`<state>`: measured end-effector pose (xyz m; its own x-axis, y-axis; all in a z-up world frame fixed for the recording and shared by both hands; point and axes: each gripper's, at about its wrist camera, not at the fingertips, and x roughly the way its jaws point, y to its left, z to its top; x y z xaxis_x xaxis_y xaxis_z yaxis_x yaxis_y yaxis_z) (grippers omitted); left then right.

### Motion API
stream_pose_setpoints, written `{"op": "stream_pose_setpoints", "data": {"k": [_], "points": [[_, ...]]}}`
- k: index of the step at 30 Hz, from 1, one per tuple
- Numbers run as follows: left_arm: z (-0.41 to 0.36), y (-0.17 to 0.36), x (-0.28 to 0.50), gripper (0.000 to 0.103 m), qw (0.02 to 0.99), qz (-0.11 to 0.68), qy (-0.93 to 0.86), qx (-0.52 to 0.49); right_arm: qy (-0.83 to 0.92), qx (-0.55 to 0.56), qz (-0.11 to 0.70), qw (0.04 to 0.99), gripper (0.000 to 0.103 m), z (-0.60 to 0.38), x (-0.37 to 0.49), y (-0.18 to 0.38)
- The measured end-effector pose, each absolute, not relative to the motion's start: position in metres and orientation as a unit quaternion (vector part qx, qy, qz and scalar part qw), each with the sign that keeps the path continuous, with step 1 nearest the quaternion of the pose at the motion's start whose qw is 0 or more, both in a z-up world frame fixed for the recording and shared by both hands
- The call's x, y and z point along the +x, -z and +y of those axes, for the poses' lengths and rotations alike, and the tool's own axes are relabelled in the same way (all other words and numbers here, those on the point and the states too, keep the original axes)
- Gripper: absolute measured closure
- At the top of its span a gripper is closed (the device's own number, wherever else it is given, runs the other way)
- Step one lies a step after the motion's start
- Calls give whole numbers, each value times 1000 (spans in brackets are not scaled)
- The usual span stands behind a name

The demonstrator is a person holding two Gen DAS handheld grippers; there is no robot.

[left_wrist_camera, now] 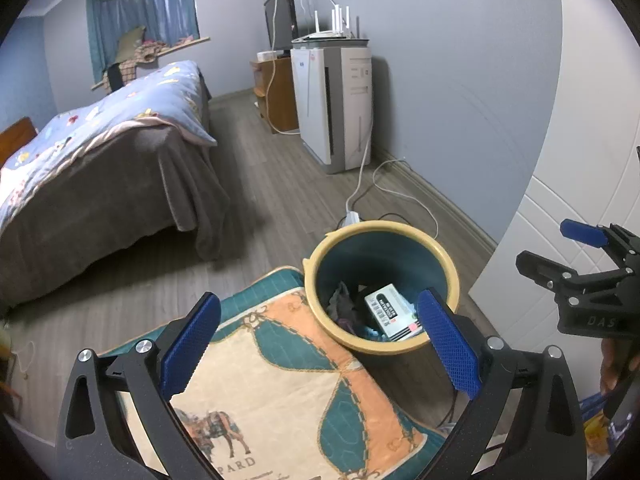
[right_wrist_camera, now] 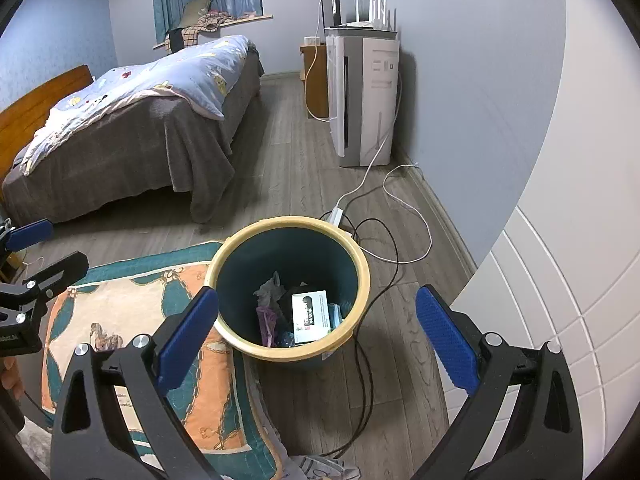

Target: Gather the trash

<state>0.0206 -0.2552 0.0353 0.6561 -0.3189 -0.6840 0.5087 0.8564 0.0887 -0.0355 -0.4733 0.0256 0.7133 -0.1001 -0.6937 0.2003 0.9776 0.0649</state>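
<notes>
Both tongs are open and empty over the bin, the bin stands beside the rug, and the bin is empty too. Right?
Not quite: the bin is not empty. The right wrist view shows a white box and crumpled scraps inside. The rest holds: left tongs and right tongs are open and empty, and the bin stands beside the rug.

Blue-grey walls; grey plank floor (right_wrist_camera: 288, 176); bed (left_wrist_camera: 100, 168); curtained window (left_wrist_camera: 144, 12).
</notes>
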Motion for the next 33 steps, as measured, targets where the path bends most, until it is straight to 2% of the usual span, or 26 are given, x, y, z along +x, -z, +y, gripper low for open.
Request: {"op": "stream_pose_setpoints", "data": {"k": [33], "points": [[-256,-34,23,5,899,345,230,139,81,66,370,923,6,-475,-34,-27]]}}
